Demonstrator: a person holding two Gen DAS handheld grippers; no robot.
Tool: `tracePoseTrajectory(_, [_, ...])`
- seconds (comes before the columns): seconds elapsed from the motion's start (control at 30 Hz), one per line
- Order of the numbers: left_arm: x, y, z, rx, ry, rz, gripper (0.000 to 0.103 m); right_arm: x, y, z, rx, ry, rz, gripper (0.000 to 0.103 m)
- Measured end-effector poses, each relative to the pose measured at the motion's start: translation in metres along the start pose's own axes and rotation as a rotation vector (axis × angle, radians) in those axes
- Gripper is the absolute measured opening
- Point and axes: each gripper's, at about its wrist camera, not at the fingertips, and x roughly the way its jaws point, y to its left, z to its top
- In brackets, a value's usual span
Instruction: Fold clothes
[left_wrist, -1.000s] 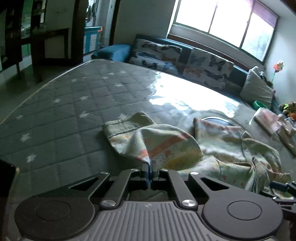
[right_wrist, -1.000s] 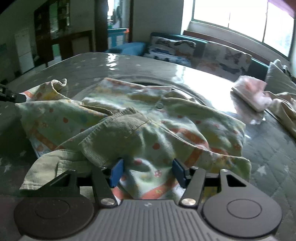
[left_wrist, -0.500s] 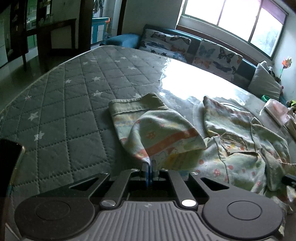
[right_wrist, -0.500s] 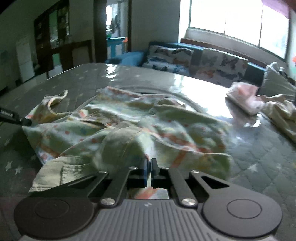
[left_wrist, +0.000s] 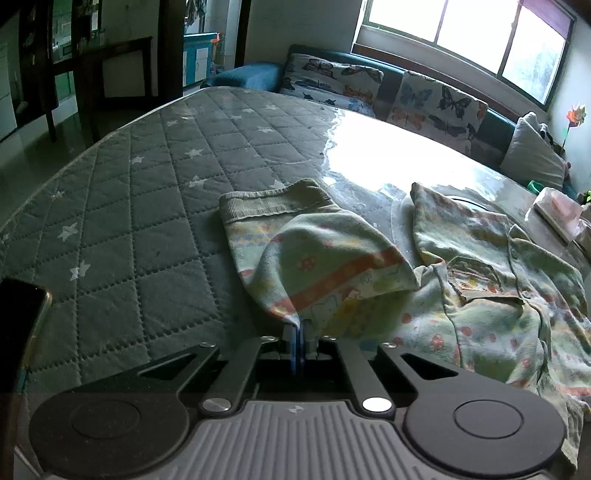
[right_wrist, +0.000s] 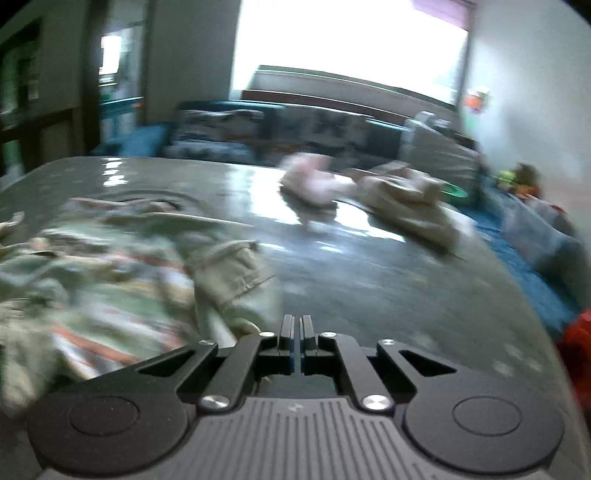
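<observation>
A pale green printed shirt (left_wrist: 491, 295) with orange stripes lies rumpled on the grey quilted surface (left_wrist: 129, 206). My left gripper (left_wrist: 297, 332) is shut on one sleeve (left_wrist: 317, 266), whose ribbed cuff points away from me. The right wrist view is blurred. There the shirt (right_wrist: 110, 280) trails to the left of my right gripper (right_wrist: 297, 325). Its jaws are shut, and a fold with a cuff (right_wrist: 240, 280) runs up to and under the left finger, so it seems pinched low between the pads.
A folded pink cloth (right_wrist: 314, 181) and a beige garment (right_wrist: 406, 203) lie at the far right of the surface. A dark phone (left_wrist: 22, 332) lies at the near left edge. A sofa with butterfly cushions (left_wrist: 436, 99) stands behind, under a window.
My right gripper shut on the shirt's near edge, then swung to the right, dragging cloth with it. The left gripper kept its hold on the sleeve and barely moved.
</observation>
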Motion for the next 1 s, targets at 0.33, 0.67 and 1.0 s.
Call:
tracePoseTrajectory(0.33, [-0.005, -0.002, -0.004, 0.006, 0.012, 0.026, 0.002, -0.01, -0.057, -0.036, 0.14, 0.064, -0.095, 0.007])
tracePoseTrajectory(0.67, [-0.007, -0.008, -0.004, -0.004, 0.017, 0.058, 0.003, 0.057, -0.048, -0.004, 0.197, 0.078, -0.023, 0.045])
tracePoseTrajectory(1.0, [-0.008, -0.011, -0.006, 0.008, 0.019, 0.07, 0.003, 0.075, -0.044, 0.0, 0.17, 0.077, -0.024, 0.009])
